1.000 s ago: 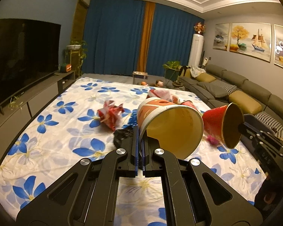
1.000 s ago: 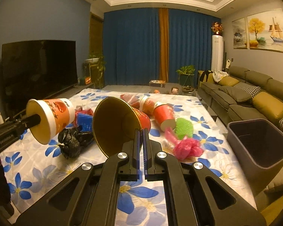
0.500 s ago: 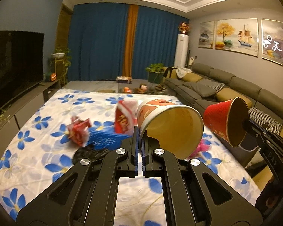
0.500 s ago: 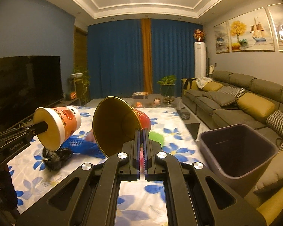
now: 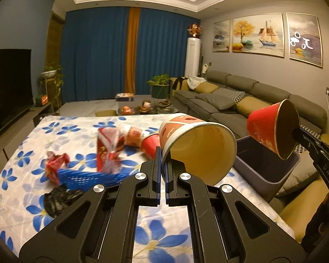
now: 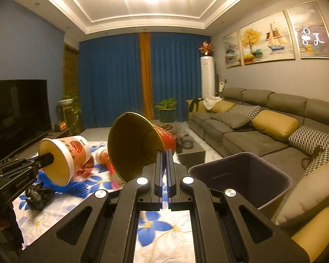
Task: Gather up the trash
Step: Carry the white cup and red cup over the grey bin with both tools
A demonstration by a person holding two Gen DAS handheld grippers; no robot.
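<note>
My left gripper is shut on the rim of a white and orange paper cup, held tilted above the flowered cloth; the cup also shows in the right wrist view. My right gripper is shut on the rim of a red cup with a gold inside, which shows in the left wrist view above the grey bin. The bin stands open at the right, beside the sofa.
Loose trash lies on the flowered cloth: red wrappers, blue netting, a black bag, another red cup. A grey sofa runs along the right. A TV is at the left.
Both grippers have risen and swung right with their cups. The bin has come closer, and the red cup is now over it in the left wrist view.
</note>
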